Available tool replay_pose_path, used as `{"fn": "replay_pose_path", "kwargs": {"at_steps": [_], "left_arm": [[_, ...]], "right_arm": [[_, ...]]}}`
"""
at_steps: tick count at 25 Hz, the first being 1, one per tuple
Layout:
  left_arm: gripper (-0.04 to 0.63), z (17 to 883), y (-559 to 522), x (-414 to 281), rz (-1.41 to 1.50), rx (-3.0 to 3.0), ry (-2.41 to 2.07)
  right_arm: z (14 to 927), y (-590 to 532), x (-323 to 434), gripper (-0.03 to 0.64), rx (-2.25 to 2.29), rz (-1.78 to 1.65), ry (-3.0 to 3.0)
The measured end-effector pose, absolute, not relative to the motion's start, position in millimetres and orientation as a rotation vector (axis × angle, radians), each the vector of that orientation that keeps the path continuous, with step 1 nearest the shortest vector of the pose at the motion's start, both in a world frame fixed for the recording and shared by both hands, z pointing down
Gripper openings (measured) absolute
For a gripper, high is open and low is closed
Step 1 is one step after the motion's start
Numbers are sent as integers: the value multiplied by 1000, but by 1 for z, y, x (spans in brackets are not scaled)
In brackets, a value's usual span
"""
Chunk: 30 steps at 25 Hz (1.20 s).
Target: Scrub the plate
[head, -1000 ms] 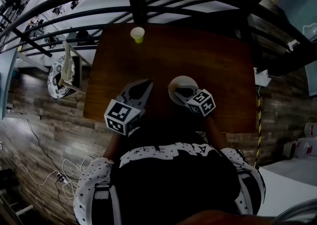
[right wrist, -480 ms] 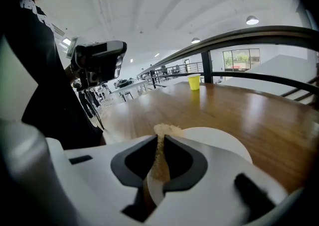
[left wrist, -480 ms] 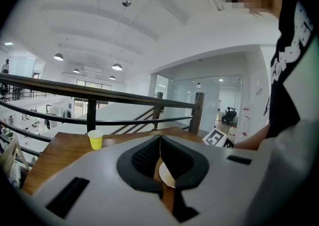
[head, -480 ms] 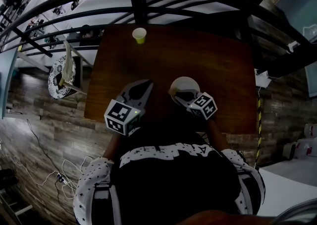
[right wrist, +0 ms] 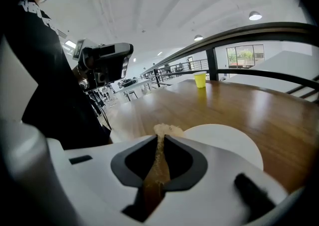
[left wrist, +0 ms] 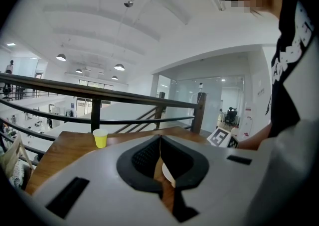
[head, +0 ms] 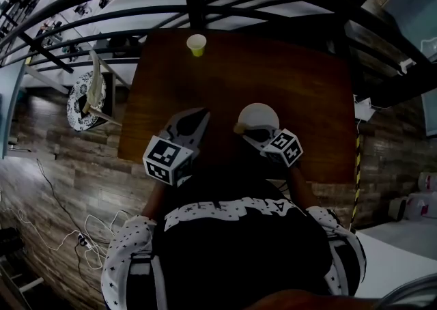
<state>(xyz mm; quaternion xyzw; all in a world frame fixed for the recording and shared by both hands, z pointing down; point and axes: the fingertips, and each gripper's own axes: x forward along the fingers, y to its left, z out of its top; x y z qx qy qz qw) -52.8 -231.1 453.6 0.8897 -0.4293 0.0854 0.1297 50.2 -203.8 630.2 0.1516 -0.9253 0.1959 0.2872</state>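
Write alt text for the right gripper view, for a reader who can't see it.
The right gripper is shut on a tan sponge, whose tip pokes out above the jaws by the edge of a white plate on a wooden table. A yellow cup stands far back on the table, and a person in dark clothing fills the left side.

Open hall mezzanine: railing [left wrist: 120,95], pendant lamps [left wrist: 119,66].

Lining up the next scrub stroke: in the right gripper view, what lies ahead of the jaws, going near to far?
right gripper → tan sponge clamped in it → round white plate → small yellow cup → dark metal railing
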Motion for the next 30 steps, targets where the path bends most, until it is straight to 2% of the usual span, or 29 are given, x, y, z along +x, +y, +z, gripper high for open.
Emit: {"fn": "replay_pose_path", "kwargs": {"at_steps": [6,14,21,24,30], "left_arm": [[14,457,-237,-70,222,2581,-1232],[14,450,-253,-61,242,2609,-1216],[14,460,-240,-64,261,2579,-1227],[14,460,-235,-60,262,2570,-1239],[14,459,-227,-69,260,2541,-1295]], "right_arm": [[628,-196,46,49,444,541,-2449],[620,-184,60,49,456,581,-2444],[584,-231,68,49,684,671,-2658],[558,-259,69,49,781,603,-2794],[579,-288,72,49,827,452,-2610]]}}
